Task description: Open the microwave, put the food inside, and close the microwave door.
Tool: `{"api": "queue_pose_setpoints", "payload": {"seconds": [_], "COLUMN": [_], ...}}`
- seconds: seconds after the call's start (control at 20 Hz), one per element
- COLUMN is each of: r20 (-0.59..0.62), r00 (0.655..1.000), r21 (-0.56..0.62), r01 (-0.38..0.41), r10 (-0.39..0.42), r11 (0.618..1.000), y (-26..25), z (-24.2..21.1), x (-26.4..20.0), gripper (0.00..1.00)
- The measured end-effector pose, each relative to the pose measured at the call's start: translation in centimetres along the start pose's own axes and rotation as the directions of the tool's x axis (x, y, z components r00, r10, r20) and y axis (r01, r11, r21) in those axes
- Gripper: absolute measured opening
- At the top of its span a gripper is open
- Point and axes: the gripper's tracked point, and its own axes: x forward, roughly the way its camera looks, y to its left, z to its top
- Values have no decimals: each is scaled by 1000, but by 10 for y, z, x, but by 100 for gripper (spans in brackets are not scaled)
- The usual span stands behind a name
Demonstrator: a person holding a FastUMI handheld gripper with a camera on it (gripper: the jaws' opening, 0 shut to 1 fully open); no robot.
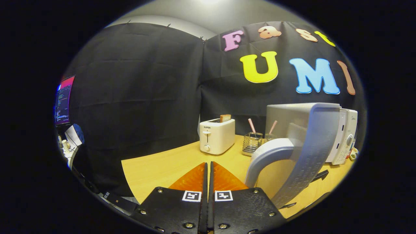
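A white microwave (345, 136) stands on the wooden table (156, 169), off to the right beyond my fingers. Its door (313, 146) is swung out toward me and I see it nearly edge-on. The curved pale handle (269, 152) of the door arches down just right of my fingertips. My gripper (208, 164) is shut, with the two fingers together and nothing between them. It sits just left of the handle without touching it. A slice of toast (225, 118) sticks out of a white toaster (217, 136) straight ahead.
Between the toaster and the microwave stand a wire holder (252, 143) and a glass (269, 136), each with a striped straw. A dark flat piece (320, 176) lies on the table under the door. A lit monitor (63, 100) and desk clutter sit far left, past the table's edge.
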Motion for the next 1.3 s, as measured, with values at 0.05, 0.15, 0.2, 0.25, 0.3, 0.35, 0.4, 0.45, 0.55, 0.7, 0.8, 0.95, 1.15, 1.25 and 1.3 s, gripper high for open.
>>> {"api": "queue_pose_setpoints", "payload": {"seconds": [0.05,0.15,0.2,0.25,0.3,0.35,0.4,0.45,0.55,0.7,0.8,0.95,1.15,1.25,1.3], "r20": [7,17,30,36,43,36,31,27,24,28,22,16,-1,-13,-19], "r00": [1000,997,995,991,986,981,975,970,954,924,904,862,812,795,790], "r21": [11,30,15,-12,-23,-22,-18,-11,-8,-12,10,29,40,50,52], "r01": [24,78,97,129,161,191,219,243,298,383,427,506,583,606,613], "r10": [-24,-78,-98,-128,-160,-191,-218,-243,-297,-382,-427,-507,-583,-606,-613], "r11": [1000,997,995,992,987,981,976,970,955,924,904,862,812,794,789], "y": [-14,-43,-55,-72,-90,-107,-123,-139,-170,-216,-244,-288,-334,-351,-359], "z": [3,6,10,13,15,14,13,13,15,18,20,25,29,30,30], "x": [-5,-14,-16,-21,-25,-28,-31,-33,-37,-38,-38,-33,-22,-18,-13], "gripper": [1,1,1,1,1,1,1,1,1,1,1,1,1,1,1]}}
